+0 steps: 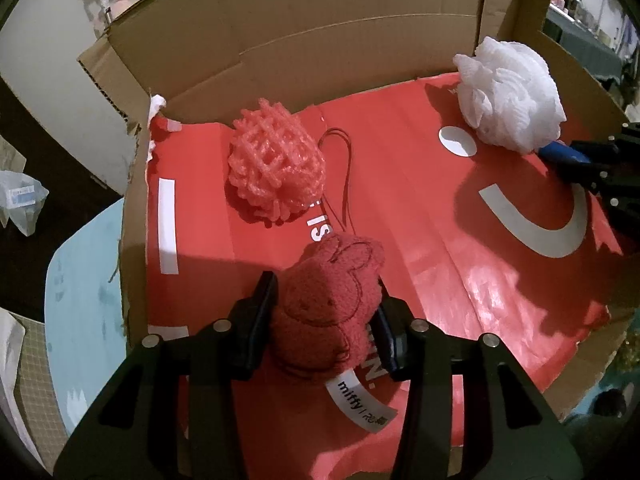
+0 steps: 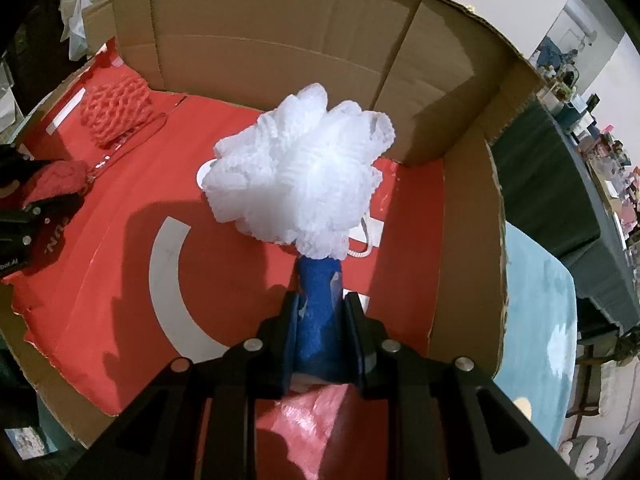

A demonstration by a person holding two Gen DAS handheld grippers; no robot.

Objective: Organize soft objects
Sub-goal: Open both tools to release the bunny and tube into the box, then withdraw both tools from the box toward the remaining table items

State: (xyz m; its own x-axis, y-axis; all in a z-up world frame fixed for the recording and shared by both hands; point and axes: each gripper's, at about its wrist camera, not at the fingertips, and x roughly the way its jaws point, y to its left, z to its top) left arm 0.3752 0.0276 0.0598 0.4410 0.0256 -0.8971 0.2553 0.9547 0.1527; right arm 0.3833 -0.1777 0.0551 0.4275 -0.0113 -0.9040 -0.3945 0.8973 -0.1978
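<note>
My left gripper (image 1: 324, 312) is shut on a red plush rabbit (image 1: 328, 300) with a white label, held low over the red paper lining of a cardboard box (image 1: 280, 40). A pink mesh puff (image 1: 276, 164) lies on the lining just beyond it, a thin red cord trailing beside it. My right gripper (image 2: 320, 320) is shut on the blue handle (image 2: 318, 312) of a white mesh bath sponge (image 2: 300, 172), whose head hangs near the box's far right corner. The sponge (image 1: 508, 96) and right gripper (image 1: 576, 160) also show at the right of the left wrist view.
The box's cardboard walls (image 2: 280, 40) rise at the back and both sides, with flaps open. The red paper lining (image 1: 460, 240) carries white print. A light blue mat (image 2: 536, 320) lies under the box. Cluttered shelves (image 2: 580, 120) stand far right.
</note>
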